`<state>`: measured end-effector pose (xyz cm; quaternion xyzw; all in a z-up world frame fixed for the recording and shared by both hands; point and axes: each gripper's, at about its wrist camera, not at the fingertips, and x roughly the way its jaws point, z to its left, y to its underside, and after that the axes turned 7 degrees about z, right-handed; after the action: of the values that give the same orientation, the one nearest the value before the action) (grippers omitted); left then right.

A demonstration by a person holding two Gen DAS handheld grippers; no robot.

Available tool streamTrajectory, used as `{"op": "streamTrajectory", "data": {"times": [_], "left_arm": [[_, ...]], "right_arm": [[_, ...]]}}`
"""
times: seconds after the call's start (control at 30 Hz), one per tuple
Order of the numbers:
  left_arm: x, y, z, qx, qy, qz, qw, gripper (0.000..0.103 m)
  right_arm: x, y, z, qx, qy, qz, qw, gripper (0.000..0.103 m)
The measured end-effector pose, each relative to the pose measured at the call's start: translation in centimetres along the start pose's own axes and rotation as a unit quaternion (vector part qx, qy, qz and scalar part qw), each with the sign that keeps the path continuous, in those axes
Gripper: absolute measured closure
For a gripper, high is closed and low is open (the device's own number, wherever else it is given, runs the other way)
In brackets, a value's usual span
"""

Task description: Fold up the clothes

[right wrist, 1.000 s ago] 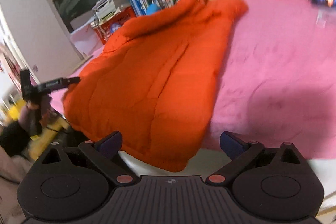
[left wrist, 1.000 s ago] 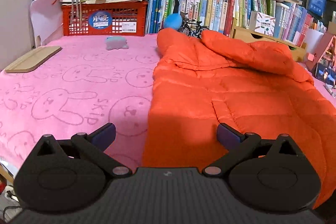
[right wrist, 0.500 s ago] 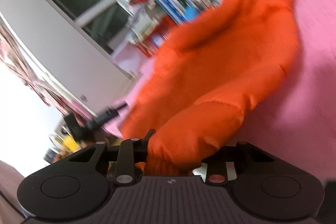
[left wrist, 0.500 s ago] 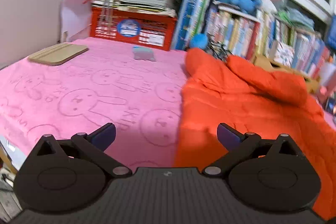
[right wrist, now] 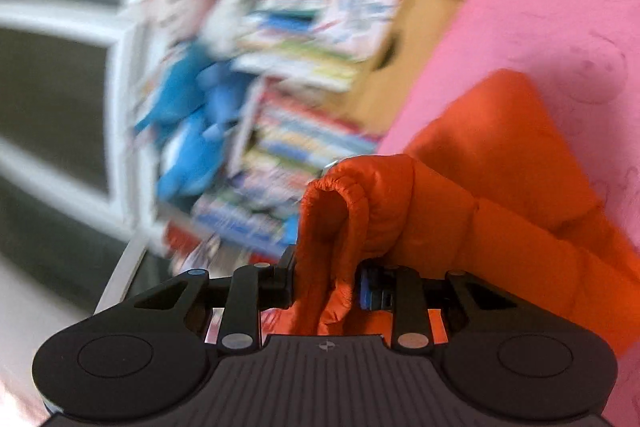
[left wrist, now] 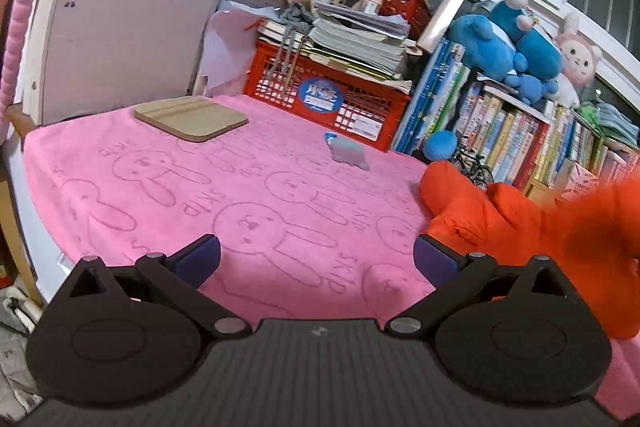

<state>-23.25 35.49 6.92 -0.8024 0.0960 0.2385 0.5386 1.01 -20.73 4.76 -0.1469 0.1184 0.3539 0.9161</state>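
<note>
An orange puffer jacket (left wrist: 520, 227) lies on the pink rabbit-print towel (left wrist: 240, 195), at the right edge of the left wrist view; its near part is blurred. My left gripper (left wrist: 316, 255) is open over bare towel to the left of the jacket, with nothing between its fingers. In the right wrist view my right gripper (right wrist: 326, 285) is shut on a gathered, elastic-edged fold of the jacket (right wrist: 480, 187). That fold stands up above the jaws, and the rest trails right onto the towel (right wrist: 540, 7). This view is tilted and blurred.
A wooden board (left wrist: 192, 117) and a small grey object (left wrist: 346, 153) lie on the towel's far side. Behind stand a red crate (left wrist: 320, 95) piled with papers, a row of books (left wrist: 500, 131), blue plush toys (left wrist: 504, 47) and a toy bicycle (left wrist: 472, 163). A white panel (left wrist: 132, 7) rises at the left.
My right gripper went from open to shut on the jacket's edge, then swung and rolled with it lifted. The left wrist view turned left, so the jacket slid to its right edge.
</note>
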Motion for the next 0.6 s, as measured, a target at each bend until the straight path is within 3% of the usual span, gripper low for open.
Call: {"op": "streamTrajectory", "data": {"times": [0.13, 0.23, 0.3, 0.37, 0.43, 0.5, 0.57, 0.6], "left_arm": [[0.7, -0.2, -2.3, 0.067, 0.029, 0.002, 0.9973, 0.000], [1.8, -1.0, -4.7, 0.118, 0.060, -0.003, 0.9912, 0.000], [3.0, -1.8, -6.1, 0.137, 0.091, -0.006, 0.9864, 0.000], [4.5, -2.6, -7.2, 0.152, 0.116, -0.009, 0.9814, 0.000], [6.3, -3.3, -8.2, 0.166, 0.124, -0.010, 0.9783, 0.000], [8.6, -3.9, -8.8, 0.168, 0.125, 0.000, 0.9777, 0.000], [10.9, -4.5, -9.1, 0.159, 0.136, 0.017, 0.9777, 0.000], [11.9, -4.8, -9.0, 0.149, 0.143, 0.027, 0.9781, 0.000]], "right_arm": [[1.8, -0.5, -1.4, -0.017, 0.031, 0.008, 0.999, 0.067], [1.5, -0.2, 0.2, -0.106, 0.045, 0.031, 0.993, 0.057], [0.4, 0.6, 2.2, -0.209, 0.066, 0.045, 0.975, 0.042], [-0.9, 1.9, 4.2, -0.311, 0.087, 0.048, 0.945, 0.025], [-2.6, 3.6, 6.0, -0.409, 0.117, 0.027, 0.905, 0.009], [-4.1, 4.9, 6.6, -0.486, 0.141, 0.002, 0.862, 0.001], [-5.1, 5.9, 6.8, -0.554, 0.166, -0.022, 0.815, 0.000], [-4.9, 5.9, 6.7, -0.572, 0.179, -0.028, 0.800, 0.000]]}}
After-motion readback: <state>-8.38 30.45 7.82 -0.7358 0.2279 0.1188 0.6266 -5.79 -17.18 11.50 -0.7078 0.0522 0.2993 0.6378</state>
